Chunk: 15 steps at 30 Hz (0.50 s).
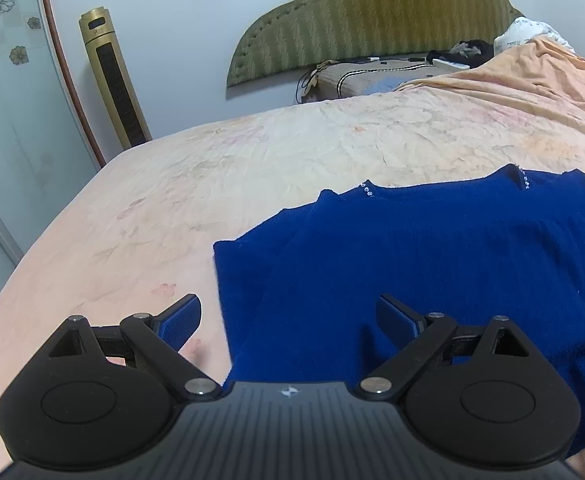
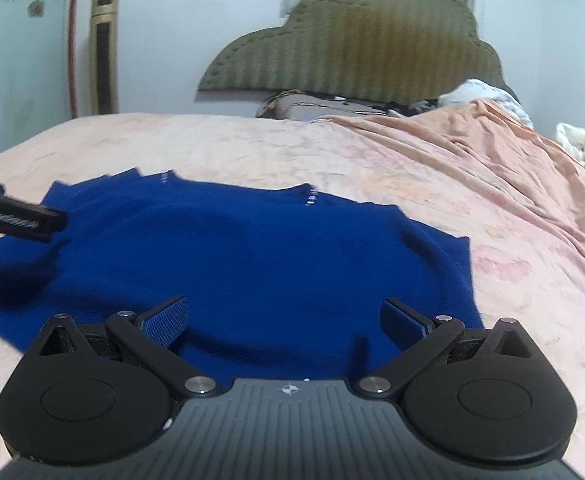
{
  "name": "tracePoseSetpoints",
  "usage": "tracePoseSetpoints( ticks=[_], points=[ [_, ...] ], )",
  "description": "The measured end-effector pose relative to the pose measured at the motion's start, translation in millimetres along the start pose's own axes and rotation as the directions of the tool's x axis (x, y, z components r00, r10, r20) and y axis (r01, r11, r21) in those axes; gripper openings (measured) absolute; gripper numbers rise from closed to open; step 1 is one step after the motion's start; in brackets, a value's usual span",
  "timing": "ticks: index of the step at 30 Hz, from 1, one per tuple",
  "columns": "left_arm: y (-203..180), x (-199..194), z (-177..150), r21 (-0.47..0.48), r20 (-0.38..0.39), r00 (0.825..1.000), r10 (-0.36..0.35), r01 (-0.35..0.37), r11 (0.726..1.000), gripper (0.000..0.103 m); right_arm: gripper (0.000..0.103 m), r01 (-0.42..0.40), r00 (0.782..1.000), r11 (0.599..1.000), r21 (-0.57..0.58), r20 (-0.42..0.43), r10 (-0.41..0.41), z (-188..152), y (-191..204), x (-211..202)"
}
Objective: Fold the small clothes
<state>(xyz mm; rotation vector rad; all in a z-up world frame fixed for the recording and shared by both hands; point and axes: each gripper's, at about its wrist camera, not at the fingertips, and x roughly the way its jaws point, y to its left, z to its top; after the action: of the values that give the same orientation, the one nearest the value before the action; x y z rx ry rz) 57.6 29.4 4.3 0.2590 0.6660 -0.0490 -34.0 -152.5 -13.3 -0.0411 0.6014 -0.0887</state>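
Note:
A dark blue knit top [image 1: 412, 264] lies spread flat on the pink bedsheet [image 1: 220, 184], its beaded neckline toward the headboard. My left gripper [image 1: 288, 316] hovers over the top's left edge, open, with nothing between its fingers. In the right wrist view the same blue top [image 2: 252, 256] fills the middle. Above the garment's near hem my right gripper [image 2: 284, 316] is open and holds nothing. One finger of the left gripper [image 2: 24, 220] pokes in from the left edge of that view, over the top's left side.
A green padded headboard [image 1: 372, 20] stands at the far end, with a pillow [image 1: 364, 76] and cables below it. An orange blanket [image 1: 532, 80] is bunched at the right. A gold tower fan [image 1: 112, 76] stands by the wall beyond the bed's left edge.

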Motion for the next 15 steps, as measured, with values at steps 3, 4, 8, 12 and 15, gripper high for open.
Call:
tracePoseSetpoints(
  ticks=[3,4,8,12,15],
  points=[
    [2.1,-0.1,1.7,-0.002,-0.002,1.0,-0.008,0.008,1.0,0.095,0.103,-0.007,1.0,0.999,-0.045,0.001,0.007,1.2,14.1,-6.1],
    [2.2,-0.1,2.0,0.001,-0.003,1.0,-0.006,0.006,1.0,0.095,0.103,-0.004,1.0,0.998,-0.062,0.003,0.005,1.3,19.3,-8.0],
    [2.4,-2.5,1.7,0.007,-0.001,1.0,-0.005,0.005,1.0,0.095,0.103,0.005,1.0,0.993,-0.119,0.016,-0.003,3.1,37.0,-13.7],
    [4.4,-3.2,1.2,0.001,-0.003,1.0,-0.007,0.007,1.0,0.095,0.103,0.012,1.0,0.99,-0.14,0.018,-0.01,4.4,45.1,-19.3],
    [6.7,-3.6,0.6,-0.001,-0.002,1.0,-0.009,0.009,1.0,0.095,0.103,0.017,1.0,0.989,-0.147,0.012,-0.015,4.5,49.0,-21.3]
  ],
)
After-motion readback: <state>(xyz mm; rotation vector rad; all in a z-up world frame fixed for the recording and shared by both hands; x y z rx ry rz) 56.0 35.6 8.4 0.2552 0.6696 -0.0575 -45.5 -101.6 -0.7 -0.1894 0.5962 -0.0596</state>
